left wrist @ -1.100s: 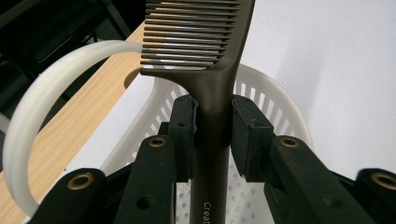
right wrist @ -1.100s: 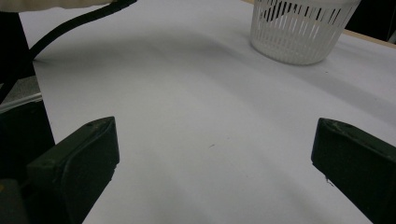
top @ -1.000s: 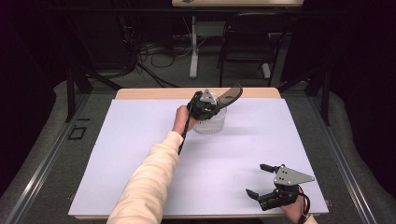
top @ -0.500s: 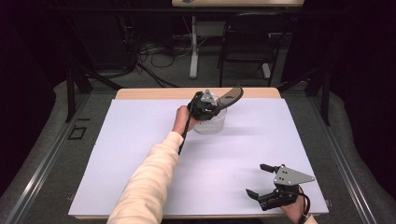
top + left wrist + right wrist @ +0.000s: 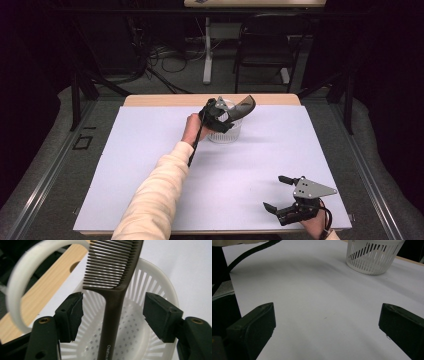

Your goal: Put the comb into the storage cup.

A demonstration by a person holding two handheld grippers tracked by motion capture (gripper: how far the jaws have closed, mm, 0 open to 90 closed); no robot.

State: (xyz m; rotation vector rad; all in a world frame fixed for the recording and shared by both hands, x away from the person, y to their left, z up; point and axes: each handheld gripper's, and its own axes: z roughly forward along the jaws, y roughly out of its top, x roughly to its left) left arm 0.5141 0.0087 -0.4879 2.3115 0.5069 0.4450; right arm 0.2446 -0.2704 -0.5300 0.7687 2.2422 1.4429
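Note:
A dark brown comb (image 5: pixel 112 265) stands handle-down in a white slotted basket (image 5: pixel 160 275), its toothed end sticking out over the rim (image 5: pixel 245 106). My left gripper (image 5: pixel 113 312) hangs over the basket (image 5: pixel 225 134) at the table's far middle. Its jaws have just been opening, and the comb's handle stands between the pads, which are apart from it on both sides. A white hoop (image 5: pixel 22 272) curves up at the basket's edge. My right gripper (image 5: pixel 274 192) rests open near the front right corner, with bare table between its fingers (image 5: pixel 327 322).
The white table sheet (image 5: pixel 150 165) spreads wide around the basket (image 5: pixel 372 257). A wooden strip (image 5: pixel 165 100) runs along the far edge. The left gripper's cable (image 5: pixel 196 145) trails back along the sleeve. Chairs and cables stand on the dark floor beyond.
The left gripper's jaws stand wider around the comb than before. Both hands, the comb and the basket keep their places.

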